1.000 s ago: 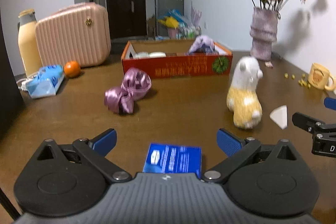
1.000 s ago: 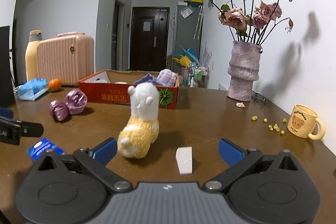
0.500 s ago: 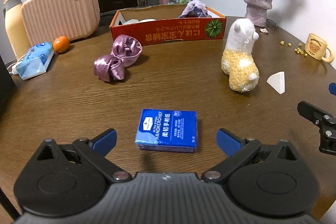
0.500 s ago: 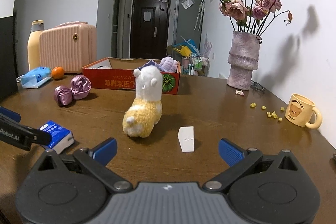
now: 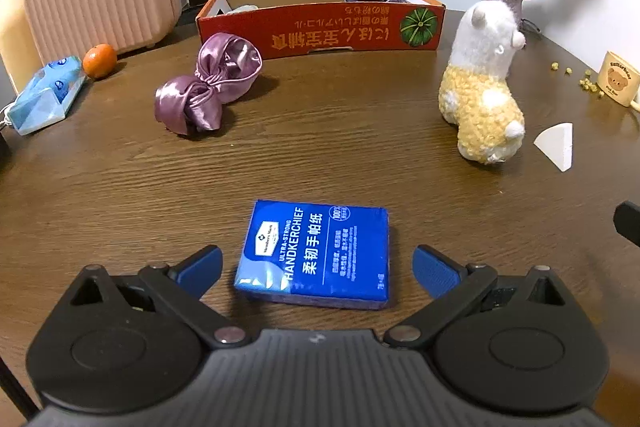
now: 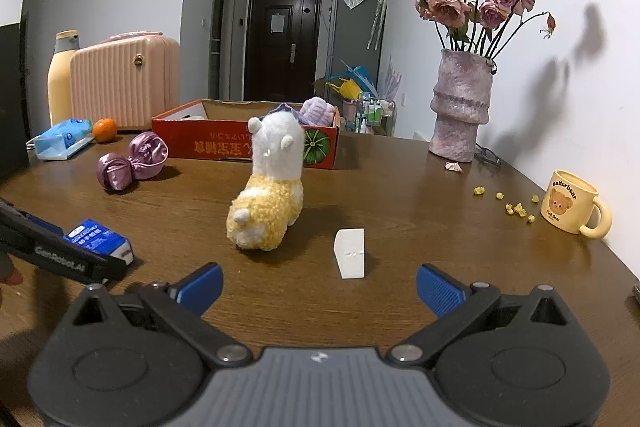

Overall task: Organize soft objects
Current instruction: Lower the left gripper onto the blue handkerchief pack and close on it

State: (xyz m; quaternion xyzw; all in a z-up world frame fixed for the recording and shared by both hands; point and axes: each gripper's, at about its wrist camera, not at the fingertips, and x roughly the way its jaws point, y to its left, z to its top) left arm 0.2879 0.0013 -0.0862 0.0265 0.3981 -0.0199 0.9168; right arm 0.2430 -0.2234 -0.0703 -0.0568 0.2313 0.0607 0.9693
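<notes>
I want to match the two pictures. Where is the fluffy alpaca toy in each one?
Left wrist view: the alpaca toy stands at the right, beyond the blue tissue pack.
Right wrist view: the alpaca toy stands near the middle, left of the white wedge.
Shared landmark: the red cardboard box behind it.

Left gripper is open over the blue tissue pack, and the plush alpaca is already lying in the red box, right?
Not quite. The left gripper is open over the blue tissue pack, but the plush alpaca stands on the table, in front of the red box. The right wrist view shows it.
</notes>
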